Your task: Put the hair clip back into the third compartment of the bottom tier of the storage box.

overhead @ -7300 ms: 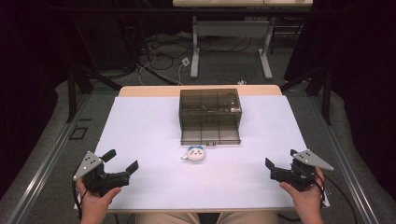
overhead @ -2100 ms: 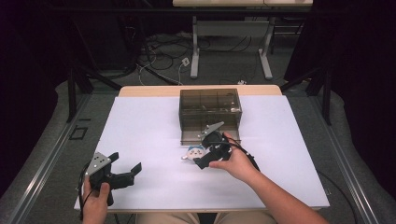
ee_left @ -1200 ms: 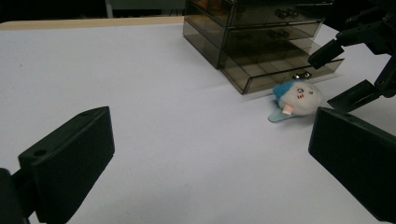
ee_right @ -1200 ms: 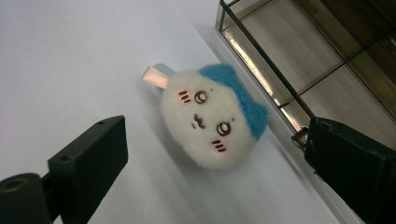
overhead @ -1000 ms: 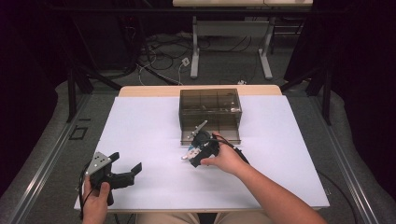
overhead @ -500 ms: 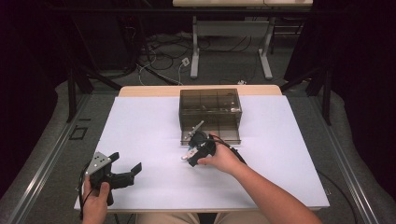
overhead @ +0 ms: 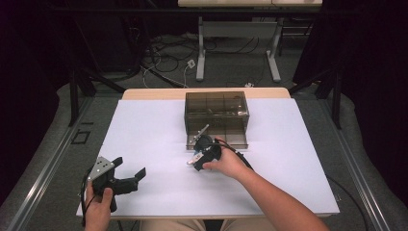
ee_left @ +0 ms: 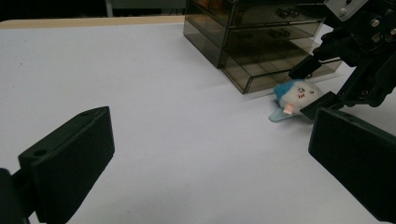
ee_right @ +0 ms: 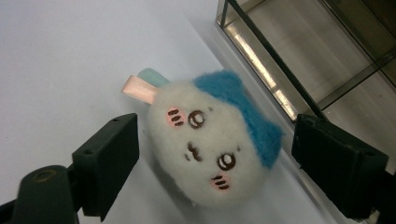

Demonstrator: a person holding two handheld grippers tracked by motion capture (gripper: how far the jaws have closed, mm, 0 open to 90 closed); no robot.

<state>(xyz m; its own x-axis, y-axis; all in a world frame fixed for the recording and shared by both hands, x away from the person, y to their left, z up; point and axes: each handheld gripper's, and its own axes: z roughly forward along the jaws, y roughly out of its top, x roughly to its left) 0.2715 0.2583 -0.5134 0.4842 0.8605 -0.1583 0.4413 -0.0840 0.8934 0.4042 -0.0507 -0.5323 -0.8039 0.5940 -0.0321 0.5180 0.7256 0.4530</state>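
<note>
The plush toy lies on the white table, just in front of the open bottom drawer of the smoky drawer box. My right gripper straddles it, its jaws just narrowed but not yet pressing, so grasp, lift and placement remain. My left gripper waits wide open, well apart; the drawer's front edge sits close on one side, bare table elsewhere.

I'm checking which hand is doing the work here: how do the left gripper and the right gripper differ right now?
The right gripper sits by the smoky drawer box, jaws straddling the plush toy; the left gripper is at the table's near left corner, with nothing between its jaws. The right's jaws have just been closing toward the toy, pads not yet pressing; the left's stand wide. Both are black and hand-held.
</note>
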